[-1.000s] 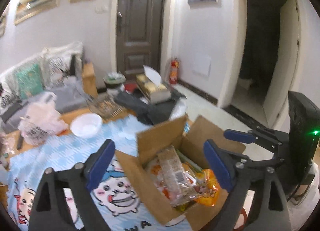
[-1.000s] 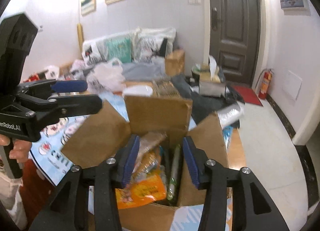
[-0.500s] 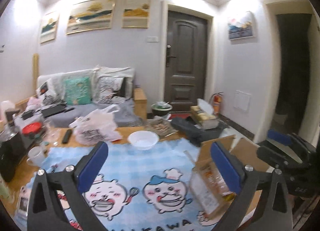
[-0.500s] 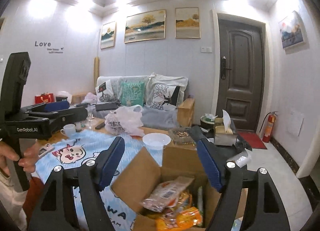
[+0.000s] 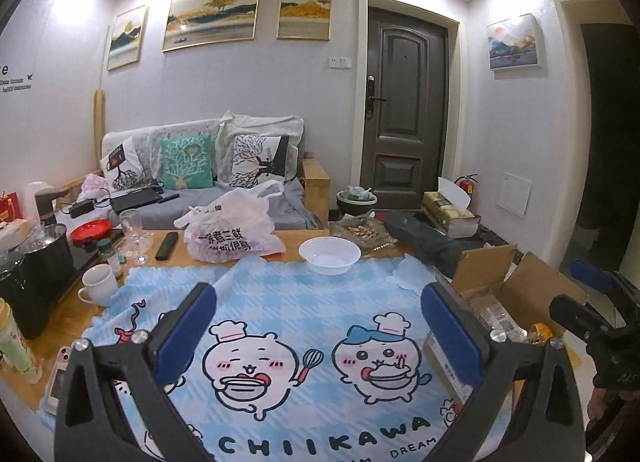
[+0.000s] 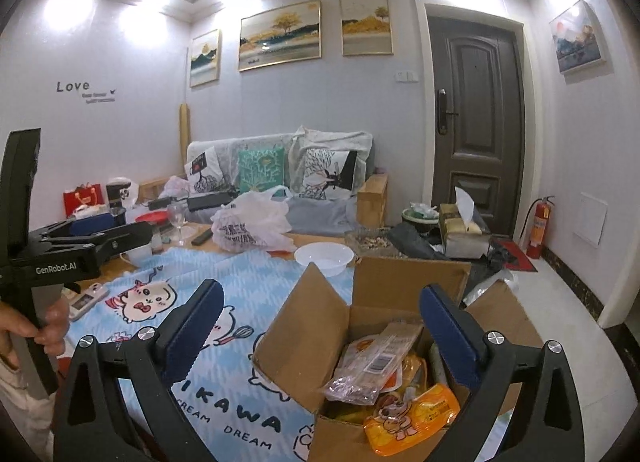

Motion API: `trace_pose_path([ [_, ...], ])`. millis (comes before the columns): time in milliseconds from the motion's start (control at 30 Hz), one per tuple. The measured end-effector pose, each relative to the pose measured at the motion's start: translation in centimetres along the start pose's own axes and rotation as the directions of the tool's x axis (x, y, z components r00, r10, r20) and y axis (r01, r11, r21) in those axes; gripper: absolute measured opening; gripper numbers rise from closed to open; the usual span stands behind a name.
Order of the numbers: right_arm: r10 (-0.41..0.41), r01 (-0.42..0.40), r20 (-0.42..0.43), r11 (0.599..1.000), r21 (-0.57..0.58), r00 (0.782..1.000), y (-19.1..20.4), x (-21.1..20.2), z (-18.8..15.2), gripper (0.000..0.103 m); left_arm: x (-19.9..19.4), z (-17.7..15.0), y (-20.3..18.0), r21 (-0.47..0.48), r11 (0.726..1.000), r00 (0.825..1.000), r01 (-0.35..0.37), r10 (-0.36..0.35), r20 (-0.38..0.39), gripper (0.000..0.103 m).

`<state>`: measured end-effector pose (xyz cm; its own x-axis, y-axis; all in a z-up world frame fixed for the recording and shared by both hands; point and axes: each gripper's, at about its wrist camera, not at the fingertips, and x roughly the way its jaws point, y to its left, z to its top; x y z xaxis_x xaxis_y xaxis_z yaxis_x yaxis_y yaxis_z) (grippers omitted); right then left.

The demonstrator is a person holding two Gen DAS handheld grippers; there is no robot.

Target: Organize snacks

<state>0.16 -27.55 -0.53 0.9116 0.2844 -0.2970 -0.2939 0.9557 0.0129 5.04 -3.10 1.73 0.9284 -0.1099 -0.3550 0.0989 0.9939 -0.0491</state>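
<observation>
Holding both claws wide and empty, I kept my right gripper [image 6: 318, 336] above the open brown cardboard box [image 6: 320, 326] of snack packets [image 6: 372, 362]; my left gripper [image 5: 320, 336] hung over the blue cartoon tablecloth [image 5: 280, 302], box to its right.

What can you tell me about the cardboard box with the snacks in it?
The cardboard box is plain brown corrugated card, upright, its flaps splayed open. It sits at the right end of the blue cartoon tablecloth. Inside lie snack packets: a clear barcoded packet on top, an orange packet poking over the near edge. No gripper touches it.
</observation>
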Motion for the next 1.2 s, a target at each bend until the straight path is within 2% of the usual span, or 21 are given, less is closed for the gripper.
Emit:
trace_pose_path([
  [1200, -0.019, 0.019, 0.006, 1.000, 0.004, 1.000, -0.7, -0.7, -0.6, 0.098, 0.3, -0.4, -1.4, 0.024, 0.999, 0.999, 0.044, -0.044, -0.013, 0.102],
])
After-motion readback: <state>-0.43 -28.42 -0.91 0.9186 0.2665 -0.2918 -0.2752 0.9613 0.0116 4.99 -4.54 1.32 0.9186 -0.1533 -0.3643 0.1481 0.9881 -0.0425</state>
